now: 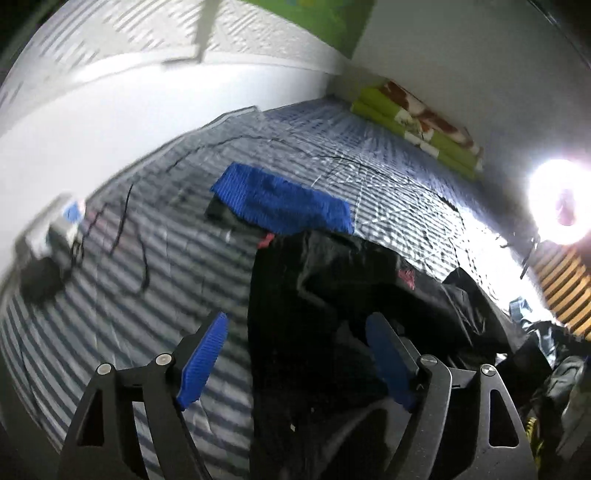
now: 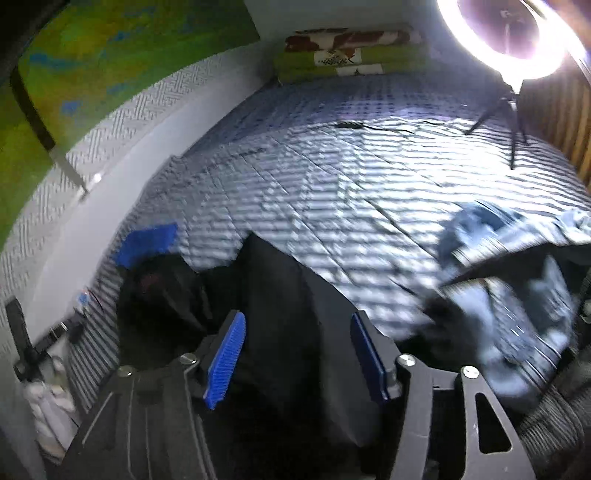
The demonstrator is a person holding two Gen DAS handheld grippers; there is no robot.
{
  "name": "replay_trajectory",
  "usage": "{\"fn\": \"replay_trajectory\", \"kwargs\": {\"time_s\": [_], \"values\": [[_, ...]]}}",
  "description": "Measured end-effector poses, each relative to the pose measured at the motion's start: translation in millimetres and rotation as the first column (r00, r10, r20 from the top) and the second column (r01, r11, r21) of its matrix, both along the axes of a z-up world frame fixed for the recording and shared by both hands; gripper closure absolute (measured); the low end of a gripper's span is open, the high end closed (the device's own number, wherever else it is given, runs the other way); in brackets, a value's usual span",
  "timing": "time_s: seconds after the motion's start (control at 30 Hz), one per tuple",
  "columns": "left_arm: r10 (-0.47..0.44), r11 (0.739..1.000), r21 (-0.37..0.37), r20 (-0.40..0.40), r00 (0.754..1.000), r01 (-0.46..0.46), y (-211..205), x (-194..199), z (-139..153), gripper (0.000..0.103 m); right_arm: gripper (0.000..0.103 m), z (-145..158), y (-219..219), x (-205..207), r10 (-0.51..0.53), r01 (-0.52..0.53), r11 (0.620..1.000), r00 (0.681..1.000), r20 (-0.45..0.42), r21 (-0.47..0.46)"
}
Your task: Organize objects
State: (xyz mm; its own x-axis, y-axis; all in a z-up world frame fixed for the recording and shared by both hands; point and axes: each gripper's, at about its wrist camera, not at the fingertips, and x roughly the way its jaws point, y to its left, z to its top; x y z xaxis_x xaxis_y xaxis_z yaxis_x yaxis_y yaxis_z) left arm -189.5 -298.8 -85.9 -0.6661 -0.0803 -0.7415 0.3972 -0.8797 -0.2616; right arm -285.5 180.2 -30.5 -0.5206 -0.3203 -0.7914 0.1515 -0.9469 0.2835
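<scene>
A: Start close in. What are the fingers doing?

B: Both pairs stand released. On the left gripper point(image 1: 297, 356) the blue pads are spread wide, one over the striped bed cover point(image 1: 122, 295), the other over the black garment point(image 1: 332, 295). Cloth lies under the gap, but neither pad presses on it.

A: And the right?

B: Much the same. The right gripper point(image 2: 299, 356) is spread too, with a long dark fold of the black garment point(image 2: 280, 295) running up between its pads. I see no pinch on it, though the frame is blurred.

A: So which step is this?

B: I'd judge it as a set-down or a fresh grasp on the black garment, which lies crumpled on the near part of the bed. It is not folded yet.

A: What does the next move need?

B: Probably each gripper closing on an edge or corner, so the cloth can be spread flat. It is limp and dark, so edges are hard to pick out.

A: Anything further off?

B: Just past the black garment lies a blue knitted cloth point(image 1: 284, 203), looking neatly flat. To the right sits a heap of pale blue-grey clothes point(image 2: 509, 295), seemingly unsorted. At the far end, a green patterned blanket point(image 1: 417, 118) lies folded by the wall, with a ring light point(image 2: 506, 33) on a tripod at the far right corner.
</scene>
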Motion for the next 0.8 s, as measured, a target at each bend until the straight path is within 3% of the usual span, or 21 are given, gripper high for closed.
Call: {"fn": "replay_trajectory", "kwargs": {"time_s": [0.13, 0.23, 0.4, 0.43, 0.47, 0.5, 0.53, 0.57, 0.67, 0.73, 0.8], "values": [[-0.019, 0.999, 0.027, 0.069, 0.997, 0.017, 2.0, -10.0, -27.0, 0.023, 0.045, -16.7, 14.4, 30.5, -0.002, 0.002, 0.996, 1.0, 0.0, 0.088], [-0.044, 0.998, 0.057, 0.082, 0.996, 0.039, 4.1, -20.6, -38.2, 0.023, 0.034, -25.0, 2.3, 50.1, 0.072, -0.07, 0.989, 0.997, -0.013, 0.126], [-0.077, 0.996, 0.06, 0.083, 0.994, 0.072, 17.9, -38.3, -35.1, 0.023, 0.03, -44.6, -38.2, 58.7, 0.18, -0.153, 0.929, 0.982, -0.052, 0.337], [-0.078, 0.996, 0.051, 0.081, 0.994, 0.074, 20.0, -40.0, -34.3, 0.023, 0.032, -48.2, -42.1, 55.8, 0.179, -0.15, 0.924, 0.982, -0.053, 0.351], [-0.078, 0.996, 0.042, 0.079, 0.994, 0.075, 22.3, -41.3, -33.4, 0.023, 0.05, -50.7, -44.7, 52.7, 0.176, -0.151, 0.926, 0.983, -0.042, 0.347], [-0.081, 0.996, 0.037, 0.081, 0.993, 0.078, 24.2, -42.6, -32.8, 0.023, 0.064, -51.6, -46.3, 48.1, 0.177, -0.16, 0.932, 0.984, -0.024, 0.325], [-0.082, 0.996, 0.033, 0.081, 0.993, 0.08, 25.7, -43.7, -32.3, 0.023, 0.093, -52.0, -46.2, 45.4, 0.175, -0.163, 0.935, 0.985, -0.007, 0.315], [-0.082, 0.996, 0.029, 0.082, 0.993, 0.08, 26.9, -43.8, -30.8, 0.023, 0.099, -50.0, -46.1, 43.5, 0.171, -0.163, 0.937, 0.985, 0.003, 0.308], [-0.078, 0.997, -0.003, 0.086, 0.993, 0.079, 28.5, -46.5, -30.3, 0.023, 0.099, -21.7, -36.2, 45.9, 0.184, -0.172, 0.965, 0.982, -0.041, 0.2], [-0.07, 0.997, -0.008, 0.085, 0.994, 0.071, 26.4, -47.8, -29.6, 0.023, 0.099, 9.1, -14.6, 41.9, 0.156, -0.155, 0.988, 0.986, -0.059, 0.028], [-0.062, 0.998, -0.005, 0.083, 0.995, 0.062, 23.4, -49.2, -29.2, 0.023, 0.099, 38.1, 10.1, 35.4, 0.105, -0.114, 0.988, 0.991, -0.087, -0.107]]}}
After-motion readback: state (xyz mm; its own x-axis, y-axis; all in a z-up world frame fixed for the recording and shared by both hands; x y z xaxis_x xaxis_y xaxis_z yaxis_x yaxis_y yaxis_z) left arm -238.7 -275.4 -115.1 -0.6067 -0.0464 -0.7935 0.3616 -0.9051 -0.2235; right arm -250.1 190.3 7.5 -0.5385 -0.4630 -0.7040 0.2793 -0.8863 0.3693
